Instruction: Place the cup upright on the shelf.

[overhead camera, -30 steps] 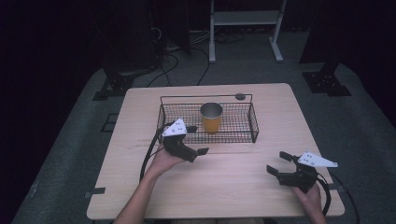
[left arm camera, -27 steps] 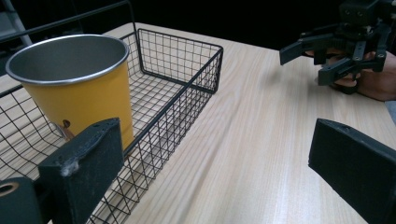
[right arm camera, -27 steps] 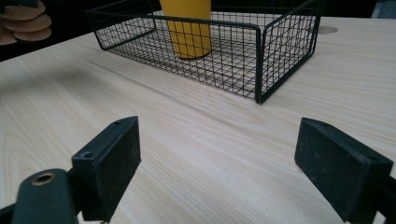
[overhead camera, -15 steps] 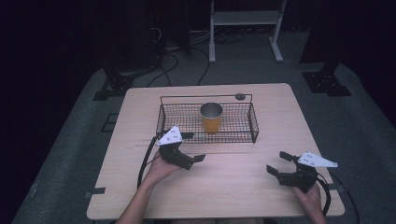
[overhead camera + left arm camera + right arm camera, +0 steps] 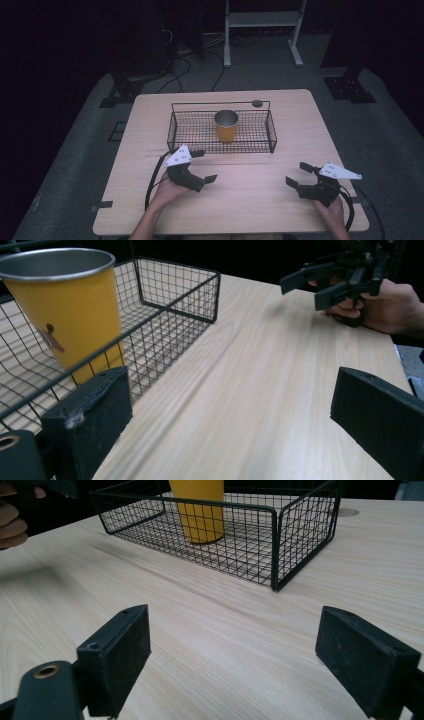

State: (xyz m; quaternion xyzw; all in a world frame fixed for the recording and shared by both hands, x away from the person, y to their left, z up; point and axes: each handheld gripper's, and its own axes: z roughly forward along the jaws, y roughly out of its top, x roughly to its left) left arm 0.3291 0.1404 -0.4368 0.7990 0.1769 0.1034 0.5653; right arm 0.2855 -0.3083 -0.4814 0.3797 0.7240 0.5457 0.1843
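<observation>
my left gripper [image 5: 204, 166] spread wide, empty, near wire basket [image 5: 176, 131]; my right gripper [image 5: 299, 175] likewise; yellow cup [image 5: 226, 126] upright inside basket.

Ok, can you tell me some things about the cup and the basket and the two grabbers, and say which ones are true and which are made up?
1. The yellow cup stands upright inside the wire basket. True.
2. The left gripper is holding the cup. False: its jaws are open with nothing between them, and it sits on the near side of the basket, outside it.
3. The right gripper is open. True.
4. The basket is full of things. False: the cup is the one thing seen in it.
5. The cup lies tipped on its side on the table. False: it stands upright, open end up, in the basket.
</observation>
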